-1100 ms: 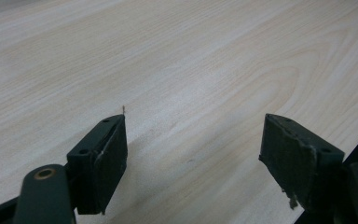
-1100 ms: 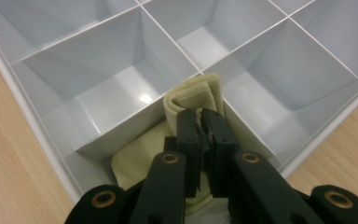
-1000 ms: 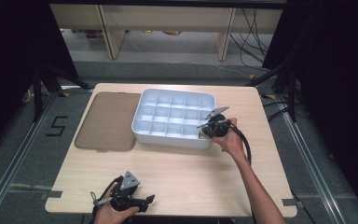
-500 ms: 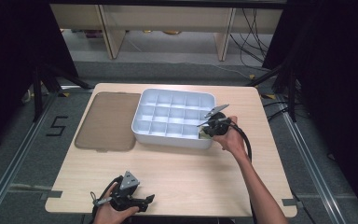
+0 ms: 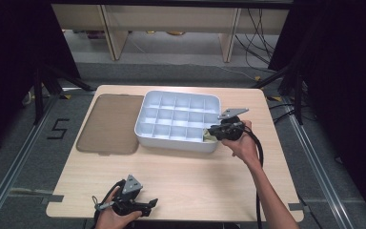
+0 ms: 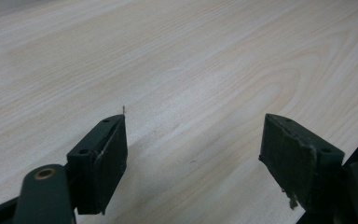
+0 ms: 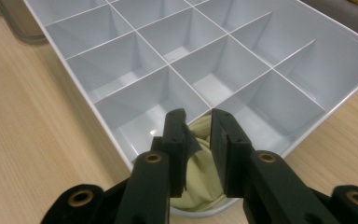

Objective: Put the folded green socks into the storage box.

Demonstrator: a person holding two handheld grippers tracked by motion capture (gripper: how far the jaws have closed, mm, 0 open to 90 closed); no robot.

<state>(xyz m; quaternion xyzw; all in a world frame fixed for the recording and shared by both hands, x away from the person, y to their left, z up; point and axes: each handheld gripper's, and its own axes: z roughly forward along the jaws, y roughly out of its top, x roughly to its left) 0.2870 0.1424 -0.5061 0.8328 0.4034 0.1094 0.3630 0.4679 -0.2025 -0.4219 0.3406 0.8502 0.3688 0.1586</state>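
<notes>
A white compartment tray (image 5: 171,142) stands at the middle of the wooden table, with bare cells (image 7: 214,88) close up in the right gripper view. My right gripper (image 5: 209,135) reaches over the tray's near right corner. Its jaws (image 7: 198,123) are nearly together, pinching a pale yellow-green cloth (image 7: 198,182) that bunches down into that corner cell (image 5: 208,139). My left gripper (image 5: 145,206) rests near the table's front edge, held in a hand. It stands wide open (image 6: 193,140) over bare wood with nothing between its fingers.
A flat brown lid (image 5: 108,123) lies on the table just left of the tray. Light wood (image 5: 195,176) stretches between the tray and the front edge. A cable (image 5: 258,157) trails from the right gripper along the forearm. Dark floor surrounds the table.
The right gripper has shifted slightly at the tray's near right corner, still with the cloth. The left gripper has stayed where it was.
</notes>
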